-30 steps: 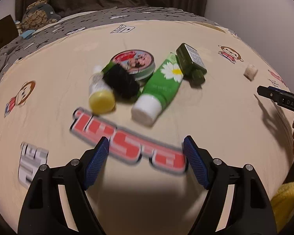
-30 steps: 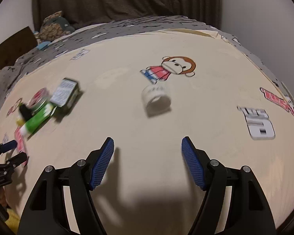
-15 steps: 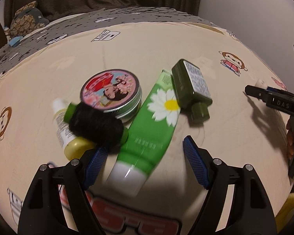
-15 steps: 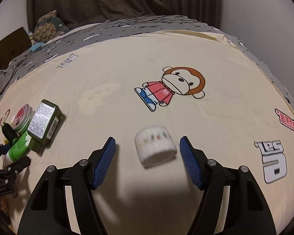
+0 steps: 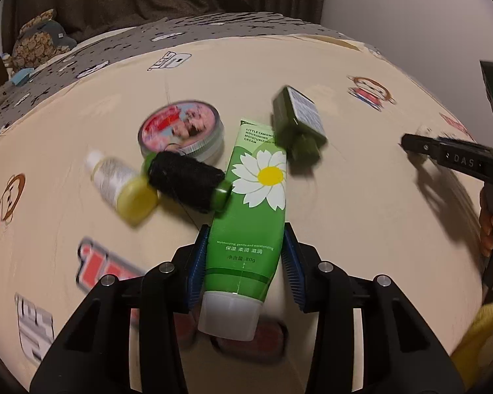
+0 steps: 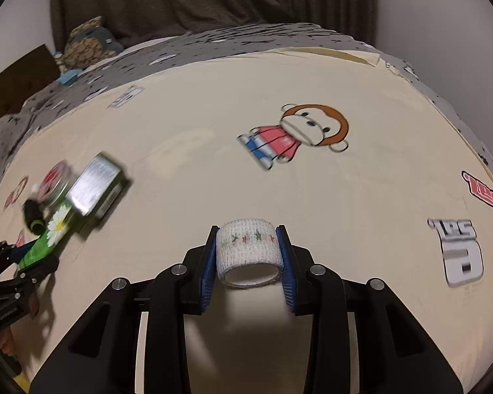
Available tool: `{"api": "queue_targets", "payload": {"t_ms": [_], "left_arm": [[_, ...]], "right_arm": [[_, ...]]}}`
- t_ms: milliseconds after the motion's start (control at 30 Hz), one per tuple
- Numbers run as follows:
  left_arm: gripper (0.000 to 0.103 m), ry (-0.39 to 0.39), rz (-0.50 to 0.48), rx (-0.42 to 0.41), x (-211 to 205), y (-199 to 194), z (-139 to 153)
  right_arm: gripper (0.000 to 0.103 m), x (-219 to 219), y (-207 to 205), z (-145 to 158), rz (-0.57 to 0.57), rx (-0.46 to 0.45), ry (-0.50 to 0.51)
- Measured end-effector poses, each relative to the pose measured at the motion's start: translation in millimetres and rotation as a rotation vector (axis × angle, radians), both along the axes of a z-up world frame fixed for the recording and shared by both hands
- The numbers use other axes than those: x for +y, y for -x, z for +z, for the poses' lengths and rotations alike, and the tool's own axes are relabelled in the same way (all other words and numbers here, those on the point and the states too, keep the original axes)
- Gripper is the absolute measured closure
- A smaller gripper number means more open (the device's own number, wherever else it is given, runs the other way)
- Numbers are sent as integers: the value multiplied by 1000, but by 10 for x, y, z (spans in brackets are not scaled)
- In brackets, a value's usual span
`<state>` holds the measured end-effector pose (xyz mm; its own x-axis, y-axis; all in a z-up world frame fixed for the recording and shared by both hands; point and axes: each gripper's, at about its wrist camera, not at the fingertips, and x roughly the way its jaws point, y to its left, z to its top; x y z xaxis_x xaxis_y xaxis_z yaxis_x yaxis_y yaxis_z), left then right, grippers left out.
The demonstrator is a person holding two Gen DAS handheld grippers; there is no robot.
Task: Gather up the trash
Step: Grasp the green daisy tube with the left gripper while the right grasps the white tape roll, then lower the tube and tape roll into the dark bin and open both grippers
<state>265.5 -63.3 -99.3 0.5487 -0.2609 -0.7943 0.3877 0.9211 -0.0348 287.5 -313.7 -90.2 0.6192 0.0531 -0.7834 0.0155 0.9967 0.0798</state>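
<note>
Green tube [image 5: 249, 229] and white roll [image 6: 248, 251] between closing tongs

Thread spool [image 5: 185, 185] and dark bottle [image 5: 299, 123] crowd the tube [image 5: 249, 226]; bedsheet [image 6: 361, 197] rightward lies open.

Left tool [image 5: 245, 262] and right tool [image 6: 247, 257] jaws closing, angled downward.

You are working over a bed [image 5: 213, 75] under a cream sheet printed with cartoon monkeys and lettering. On it lie a round pink-lidded tin [image 5: 181, 129], a small yellow-capped bottle [image 5: 121, 185], a spool of black thread [image 5: 187, 180], a green daisy tube [image 5: 251, 223], a dark green bottle [image 5: 297, 124] and a white bandage roll [image 6: 247, 251].
</note>
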Motion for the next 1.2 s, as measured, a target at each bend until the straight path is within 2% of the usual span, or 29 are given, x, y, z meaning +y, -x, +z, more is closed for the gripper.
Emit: {"api": "queue_targets", "payload": {"t_ms": [433,700,967,1200], "left_arm": [[63,72,25,-12,194,1166,101],[63,83,-3,-56,247,1950,163],[63,108,-21,-49,312,2566,99],[63,76,-58,42,296,2874,-222]], "right_arm": [[68,615,1202,195,227,-39,-35],[68,864,2003,237,301,-73,-16],[68,919,2516,-5,306,-15,-52],[68,893,2768,-404,263,115,-90]]}}
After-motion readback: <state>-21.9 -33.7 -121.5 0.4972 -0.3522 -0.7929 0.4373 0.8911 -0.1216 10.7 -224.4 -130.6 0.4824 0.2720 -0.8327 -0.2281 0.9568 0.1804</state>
